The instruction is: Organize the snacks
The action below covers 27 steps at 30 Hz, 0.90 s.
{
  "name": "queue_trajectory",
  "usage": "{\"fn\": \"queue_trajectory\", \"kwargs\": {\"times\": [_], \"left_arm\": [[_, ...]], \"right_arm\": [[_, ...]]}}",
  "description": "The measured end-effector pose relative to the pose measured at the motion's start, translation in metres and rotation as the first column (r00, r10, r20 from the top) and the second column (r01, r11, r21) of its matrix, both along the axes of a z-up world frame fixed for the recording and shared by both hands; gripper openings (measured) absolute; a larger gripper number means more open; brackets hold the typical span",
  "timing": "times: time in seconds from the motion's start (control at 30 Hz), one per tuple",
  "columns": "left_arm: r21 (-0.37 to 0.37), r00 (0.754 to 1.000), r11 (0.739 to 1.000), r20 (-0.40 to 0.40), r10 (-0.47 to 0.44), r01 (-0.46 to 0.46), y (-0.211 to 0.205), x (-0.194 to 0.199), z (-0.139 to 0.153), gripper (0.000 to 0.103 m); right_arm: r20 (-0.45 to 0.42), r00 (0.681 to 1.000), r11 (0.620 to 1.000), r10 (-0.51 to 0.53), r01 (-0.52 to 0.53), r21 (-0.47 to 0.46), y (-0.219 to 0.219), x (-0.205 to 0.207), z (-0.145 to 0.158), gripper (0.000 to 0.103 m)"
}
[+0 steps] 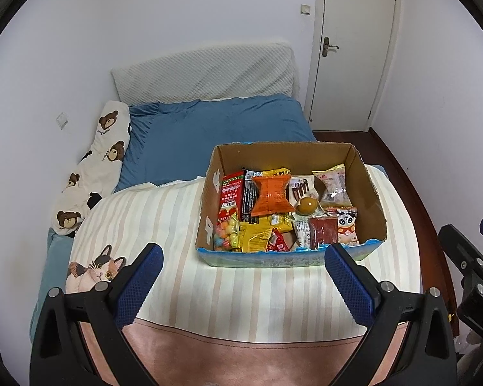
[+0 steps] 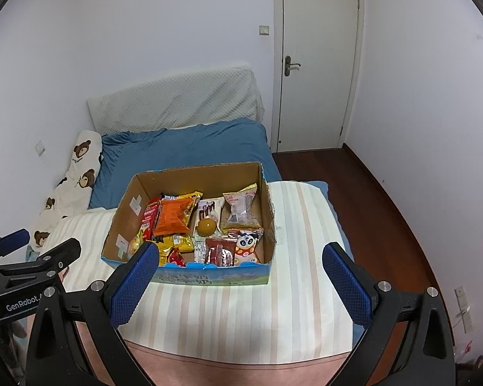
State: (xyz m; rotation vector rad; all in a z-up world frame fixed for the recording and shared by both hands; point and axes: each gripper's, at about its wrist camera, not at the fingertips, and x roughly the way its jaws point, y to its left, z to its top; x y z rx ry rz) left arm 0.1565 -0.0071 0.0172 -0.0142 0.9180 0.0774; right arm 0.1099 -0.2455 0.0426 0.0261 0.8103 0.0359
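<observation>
On a bed, a bear-print pillow (image 1: pixel 93 167) lies along the wall at far left, beside a blue pillow (image 1: pixel 209 132); a cat-print cushion (image 1: pixel 95 270) peeks out just beyond the left gripper (image 1: pixel 243 265), whose blue-padded jaws stand wide apart and hold nothing, poised low over the striped blanket (image 1: pixel 164 225) as if squared up to the work; right of centre, a cardboard box (image 1: pixel 368 193) sits flat on the blanket, and every snack in view lies inside it: a red packet (image 1: pixel 230 193) and a bag of coloured candy balls (image 1: pixel 227 234) against the left wall, an orange packet (image 1: pixel 270 196) on top at the middle, a round brown sweet (image 1: pixel 307 206), then a panda-print packet (image 1: pixel 347 226) toward the right; no snack shows loose on the bedding, which fits either a finished tidy-up or packets waiting to be sorted; at far right the right gripper (image 2: pixel 241 265) likewise hangs empty with jaws spread, facing the box's front wall; a closed door (image 2: pixel 318 64) stands behind.
</observation>
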Motion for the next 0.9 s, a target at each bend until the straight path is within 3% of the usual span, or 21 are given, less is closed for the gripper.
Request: {"fn": "queue_trajectory", "kwargs": {"times": [0.9], "left_arm": [[-0.005,1.0,1.0,0.018,-0.014,0.014,-0.0065,-0.0058,0.0039,0.103]], "right_arm": [[0.007,1.0,1.0,-0.004,0.004,-0.009,-0.0015,-0.0042,0.0053,0.103]]}}
